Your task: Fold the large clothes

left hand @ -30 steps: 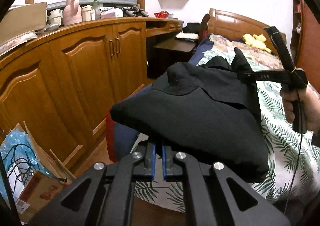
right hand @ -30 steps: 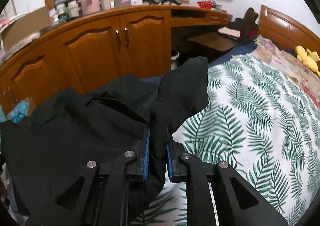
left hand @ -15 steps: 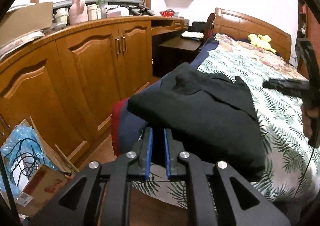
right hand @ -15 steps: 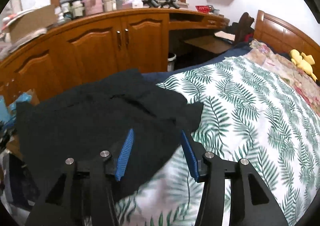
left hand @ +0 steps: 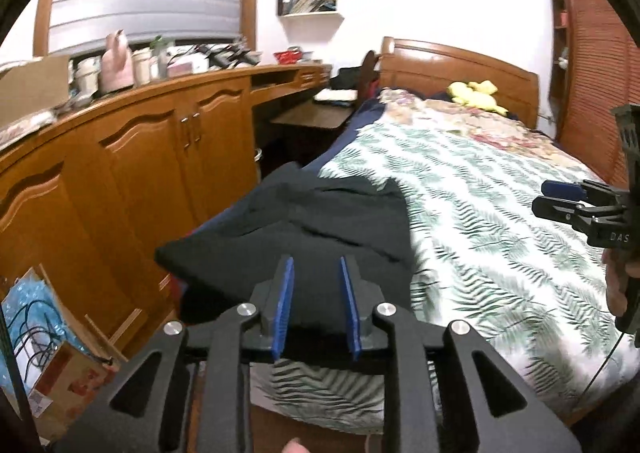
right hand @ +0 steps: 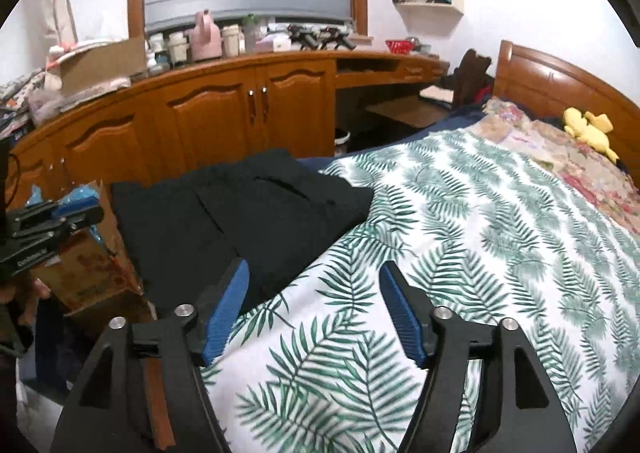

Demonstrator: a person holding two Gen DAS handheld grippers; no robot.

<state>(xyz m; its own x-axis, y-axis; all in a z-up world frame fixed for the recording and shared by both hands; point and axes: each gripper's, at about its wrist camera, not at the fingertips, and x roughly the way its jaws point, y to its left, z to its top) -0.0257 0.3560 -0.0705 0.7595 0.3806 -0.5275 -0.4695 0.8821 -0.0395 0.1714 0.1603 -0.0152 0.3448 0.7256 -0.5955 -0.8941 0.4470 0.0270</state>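
A black garment (left hand: 320, 229) lies folded on the near left corner of the bed, partly over the edge; it also shows in the right wrist view (right hand: 248, 213). My left gripper (left hand: 316, 273) is open, just in front of the garment's near edge, holding nothing. My right gripper (right hand: 314, 273) is wide open and empty above the leaf-print bedspread (right hand: 460, 253), to the right of the garment. The right gripper also shows at the right edge of the left wrist view (left hand: 560, 197), and the left gripper at the left edge of the right wrist view (right hand: 76, 209).
Wooden cabinets (left hand: 160, 157) with clutter on top run along the left of the bed. A cardboard box (right hand: 88, 269) and a blue bag (left hand: 24, 313) sit on the floor by the bed corner. A yellow plush toy (right hand: 588, 129) lies near the headboard (left hand: 460, 69).
Both grippers let go of the black garment and opened. It dropped flat onto the bed corner, and both grippers drew back from it.
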